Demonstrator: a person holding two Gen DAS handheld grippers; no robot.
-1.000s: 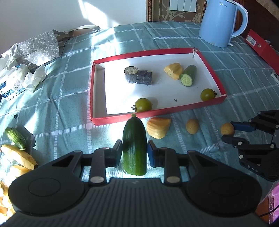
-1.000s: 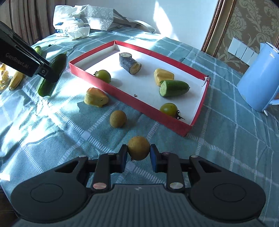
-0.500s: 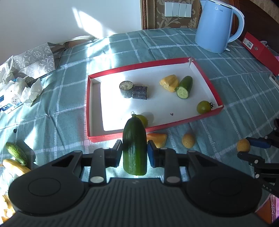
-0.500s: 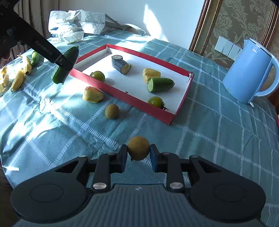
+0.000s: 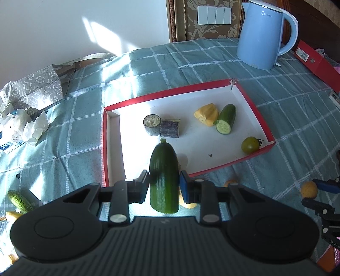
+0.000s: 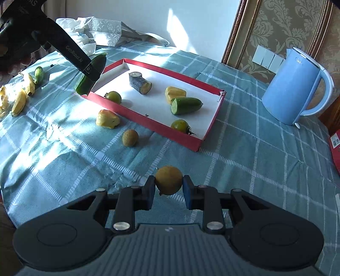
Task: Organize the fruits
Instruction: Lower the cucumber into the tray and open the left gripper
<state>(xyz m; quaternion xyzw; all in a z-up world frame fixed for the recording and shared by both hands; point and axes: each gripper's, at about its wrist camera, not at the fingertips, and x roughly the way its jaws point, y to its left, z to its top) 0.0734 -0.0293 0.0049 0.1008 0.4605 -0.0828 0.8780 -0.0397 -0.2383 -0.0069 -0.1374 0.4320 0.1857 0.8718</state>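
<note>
Sunlight patches a plain white wall; beside it, ornate gold-patterned wallpaper (with white switches) behind a teal checked tablecloth.

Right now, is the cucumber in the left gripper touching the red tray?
Apart. In the right wrist view the cucumber, clamped in the left gripper, hangs above the tray corner, with cloth visible beneath its lower end.

- Setting: a home room, likely dining area.
- Table under teal checked tablecloth, upper right of frame.
- Blue electric kettle at top right.
- Damask wallpaper, wall switch panel at top.
</note>
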